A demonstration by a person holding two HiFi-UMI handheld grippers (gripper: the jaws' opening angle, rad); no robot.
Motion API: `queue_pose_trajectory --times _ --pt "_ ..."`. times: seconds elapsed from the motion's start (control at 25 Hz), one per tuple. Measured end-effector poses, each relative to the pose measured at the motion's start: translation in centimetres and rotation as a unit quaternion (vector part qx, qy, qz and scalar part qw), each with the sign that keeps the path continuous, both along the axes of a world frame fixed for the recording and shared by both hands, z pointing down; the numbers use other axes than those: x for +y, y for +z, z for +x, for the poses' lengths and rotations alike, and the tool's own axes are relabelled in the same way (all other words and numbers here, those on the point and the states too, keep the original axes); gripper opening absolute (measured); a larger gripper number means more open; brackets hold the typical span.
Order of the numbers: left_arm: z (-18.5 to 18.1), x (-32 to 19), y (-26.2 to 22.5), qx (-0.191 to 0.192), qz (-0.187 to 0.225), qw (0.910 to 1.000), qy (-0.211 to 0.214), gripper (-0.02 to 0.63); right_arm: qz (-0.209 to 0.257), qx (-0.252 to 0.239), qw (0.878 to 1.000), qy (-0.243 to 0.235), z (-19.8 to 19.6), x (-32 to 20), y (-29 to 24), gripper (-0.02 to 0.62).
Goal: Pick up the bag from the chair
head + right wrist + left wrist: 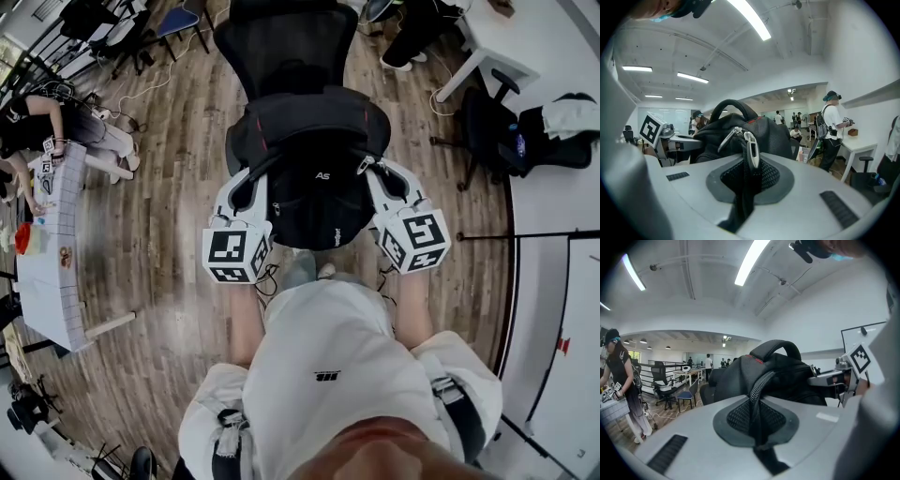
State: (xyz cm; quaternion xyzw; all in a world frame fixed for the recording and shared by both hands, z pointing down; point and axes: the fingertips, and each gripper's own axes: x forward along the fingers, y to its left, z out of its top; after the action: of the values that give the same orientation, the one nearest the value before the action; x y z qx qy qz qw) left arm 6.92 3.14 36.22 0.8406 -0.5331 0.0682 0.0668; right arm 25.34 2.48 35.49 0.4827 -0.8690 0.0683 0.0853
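The grasp looks made, and the lift looks begun or about to begin. At the centre of the head view the black fabric bag [309,178] hangs between the two tools, in front of the black mesh-backed office chair [281,42] in the upper middle of the frame. Whether its base is clear of the seat cannot be told, since the bag hides the seat. What is left, as I judge it, is to raise it free and bring it away.

The left hand-held gripper [757,420] is pressed tight on a ribbed black webbing strap [757,390] that runs up to the bag's rounded body. The right hand-held gripper [744,187] pinches a fold of black fabric, with two slim silver metal zip pulls [750,143] just above its jaws.

The bag is soft and matt, with a stiff arched carry handle on top and thin red trim. Below it lies a plank-patterned wooden floor [178,187].
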Motion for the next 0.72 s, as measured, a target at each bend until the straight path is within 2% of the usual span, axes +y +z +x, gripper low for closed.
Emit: queue_pose_trajectory --times 0.36,0.72 --pt "1.2 4.4 0.7 -0.005 -0.007 0.9999 -0.006 0.018 -0.008 0.000 1.000 -0.003 1.2 4.3 1.0 0.011" --pt "1.1 6.0 0.9 -0.007 -0.007 0.9999 -0.012 0.018 -0.010 0.001 1.000 -0.008 1.0 5.7 1.3 0.011"
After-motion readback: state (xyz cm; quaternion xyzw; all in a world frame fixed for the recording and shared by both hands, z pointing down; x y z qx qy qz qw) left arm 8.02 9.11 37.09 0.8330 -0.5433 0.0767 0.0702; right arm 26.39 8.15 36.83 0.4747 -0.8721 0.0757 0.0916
